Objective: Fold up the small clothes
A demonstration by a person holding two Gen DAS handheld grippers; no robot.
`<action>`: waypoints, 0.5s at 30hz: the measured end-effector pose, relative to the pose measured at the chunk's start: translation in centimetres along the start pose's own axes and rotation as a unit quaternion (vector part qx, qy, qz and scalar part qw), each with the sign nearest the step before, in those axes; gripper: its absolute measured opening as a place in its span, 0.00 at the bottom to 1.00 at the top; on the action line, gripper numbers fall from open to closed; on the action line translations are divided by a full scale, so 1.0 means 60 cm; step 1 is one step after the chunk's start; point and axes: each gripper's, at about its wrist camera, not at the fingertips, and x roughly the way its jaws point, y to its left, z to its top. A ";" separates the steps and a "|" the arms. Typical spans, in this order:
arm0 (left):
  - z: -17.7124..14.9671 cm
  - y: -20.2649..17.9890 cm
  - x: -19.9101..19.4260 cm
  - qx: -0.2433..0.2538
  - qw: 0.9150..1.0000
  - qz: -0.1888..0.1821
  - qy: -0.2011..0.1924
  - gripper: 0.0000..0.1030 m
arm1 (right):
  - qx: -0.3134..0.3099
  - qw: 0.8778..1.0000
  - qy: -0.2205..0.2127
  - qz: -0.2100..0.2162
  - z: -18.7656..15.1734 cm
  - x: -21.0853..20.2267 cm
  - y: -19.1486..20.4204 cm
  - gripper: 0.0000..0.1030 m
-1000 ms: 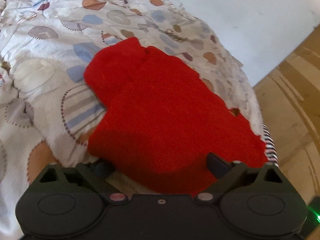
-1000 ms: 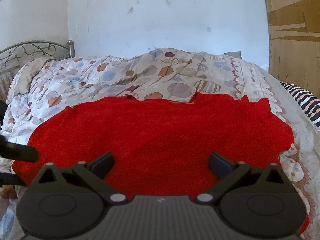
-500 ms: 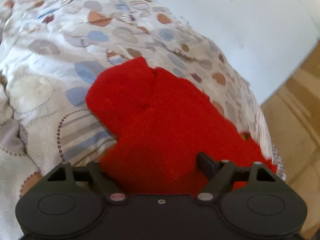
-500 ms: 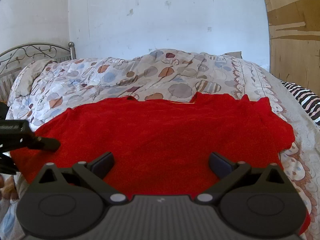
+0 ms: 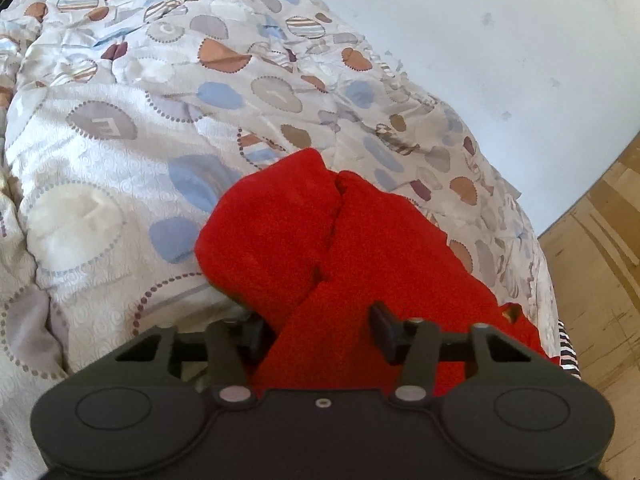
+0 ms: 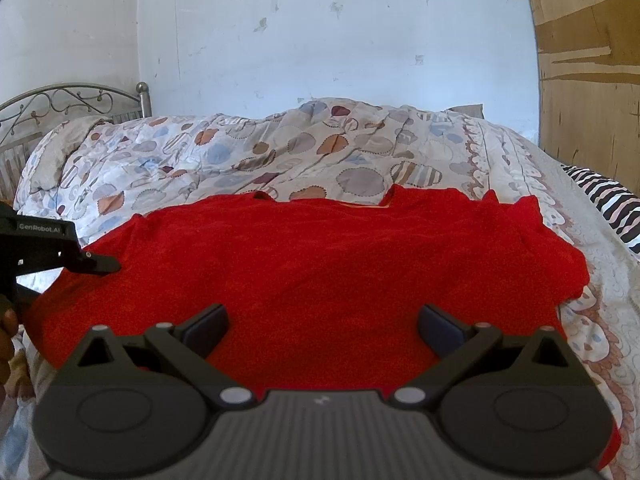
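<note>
1. A red fuzzy knit garment lies spread flat on the white quilt printed with blue, brown and grey circles, which covers a bed.
2. The left gripper has its fingers partly closed, with a bunched fold of the red garment between them; whether the pads actually pinch the cloth cannot be told, since the left pad is half hidden behind the fabric.
3. In the left wrist view the garment's sleeve end is lifted and doubled over, forming a crease down the middle of the cloth.
4. In the right wrist view the left gripper reaches in at the garment's left edge, its upper finger lying over the red cloth.
5. The right gripper is released, fingers wide apart, hovering over the near hem of the garment with nothing between them.
6. Beyond the quilt stands a scuffed white wall; a curled metal headboard sits at the quilt's far left, and a black-and-white striped cloth lies at its right edge.
7. A wooden panel rises right of the quilt.
</note>
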 end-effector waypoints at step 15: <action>0.001 -0.016 -0.006 0.029 0.999 0.025 -0.007 0.37 | -0.002 1.000 0.001 -0.002 0.000 0.000 0.002 1.00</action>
